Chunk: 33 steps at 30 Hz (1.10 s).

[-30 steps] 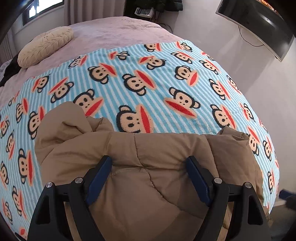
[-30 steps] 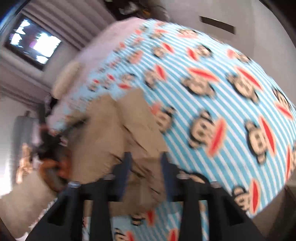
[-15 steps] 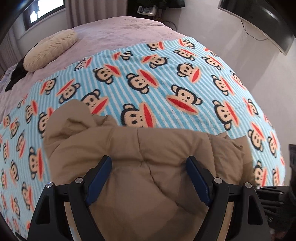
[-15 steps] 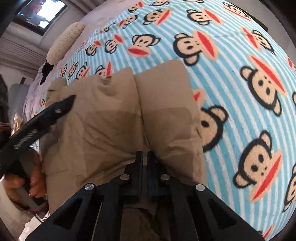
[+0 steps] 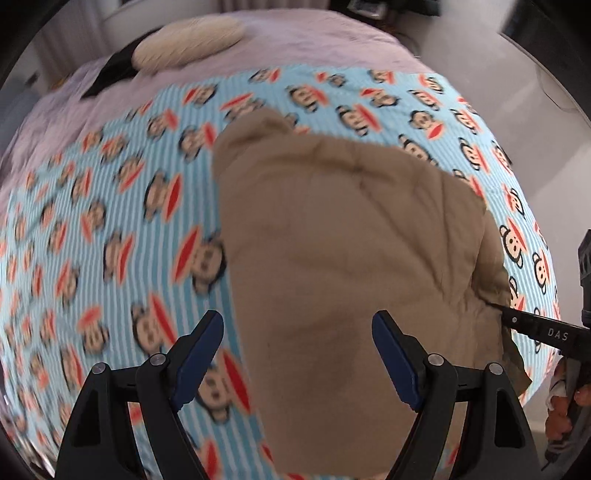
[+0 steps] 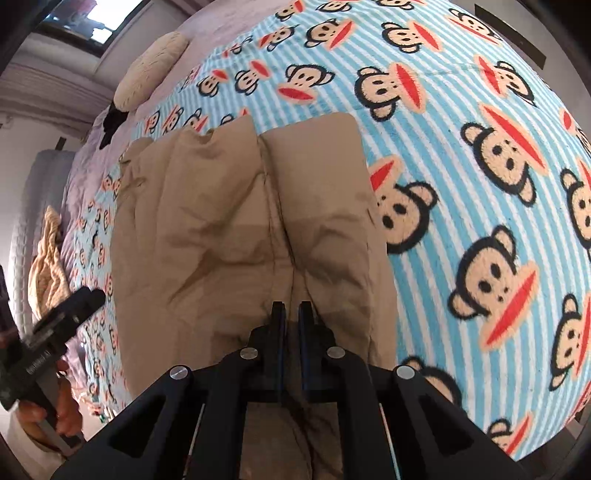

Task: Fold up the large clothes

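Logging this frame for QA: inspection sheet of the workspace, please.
Surface: bed with monkey-print striped blanket over a mauve bedspread.
Job's things: tan padded garment lying on the blanket, partly folded.
Clutter: cream pillow; black item beside it.
Grippers: left tongs open above the garment's edge; right tongs shut on the garment's near edge.
Cables: nothing seen.
Surroundings: window, white walls.

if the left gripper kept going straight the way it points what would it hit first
Most likely the tan padded garment: it fills the space between and ahead of the open left gripper, lying on the monkey-print blanket. Depth is unclear.
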Each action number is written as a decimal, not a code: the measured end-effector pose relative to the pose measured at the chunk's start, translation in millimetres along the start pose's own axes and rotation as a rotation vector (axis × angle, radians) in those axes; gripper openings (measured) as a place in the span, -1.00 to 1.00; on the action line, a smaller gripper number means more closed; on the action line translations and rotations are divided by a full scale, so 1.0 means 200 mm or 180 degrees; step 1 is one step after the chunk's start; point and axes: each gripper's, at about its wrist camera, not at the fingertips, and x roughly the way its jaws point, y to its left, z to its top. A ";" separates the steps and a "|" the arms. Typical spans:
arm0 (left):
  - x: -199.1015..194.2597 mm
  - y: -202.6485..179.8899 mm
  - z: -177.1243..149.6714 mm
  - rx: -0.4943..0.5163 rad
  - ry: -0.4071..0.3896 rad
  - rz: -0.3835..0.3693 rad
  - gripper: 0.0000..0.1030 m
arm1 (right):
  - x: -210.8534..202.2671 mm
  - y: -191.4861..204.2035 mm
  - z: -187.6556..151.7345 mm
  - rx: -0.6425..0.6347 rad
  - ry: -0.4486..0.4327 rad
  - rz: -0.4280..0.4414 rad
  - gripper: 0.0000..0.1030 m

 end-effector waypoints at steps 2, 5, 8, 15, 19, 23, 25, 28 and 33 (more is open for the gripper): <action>0.00 0.01 -0.06 -0.0130 -0.0001 0.0024 0.90 | -0.01 0.00 -0.02 -0.0067 0.0041 -0.0005 -0.84; -0.01 0.02 -0.10 -0.0209 0.0019 0.0029 0.90 | -0.01 0.01 -0.02 -0.0111 0.0090 -0.0010 -0.84; -0.02 0.02 -0.12 -0.0223 0.0017 0.0026 0.90 | 0.00 0.01 0.00 -0.0118 0.0118 -0.0022 -0.84; 0.02 0.07 -0.10 -0.0219 0.0025 0.0021 0.99 | -0.02 0.03 0.00 -0.0127 0.0113 -0.0070 -0.83; 0.04 0.11 -0.11 -0.0283 0.0057 -0.0016 0.99 | 0.00 0.04 0.02 -0.0165 0.0180 -0.0123 -0.82; 0.07 0.14 -0.12 -0.0301 0.0149 -0.0085 0.99 | -0.02 0.06 0.04 -0.0188 0.0155 -0.0114 -0.81; 0.08 0.15 -0.12 -0.0308 0.0168 -0.0110 0.99 | -0.04 0.05 0.05 -0.0183 0.0096 -0.0088 -0.54; 0.10 0.16 -0.11 -0.0319 0.0194 -0.0174 0.99 | -0.08 0.01 0.09 -0.0132 -0.0039 -0.0100 0.38; 0.14 0.18 -0.10 -0.0317 0.0223 -0.0298 0.99 | -0.09 -0.04 0.13 -0.0145 -0.0032 0.0008 0.65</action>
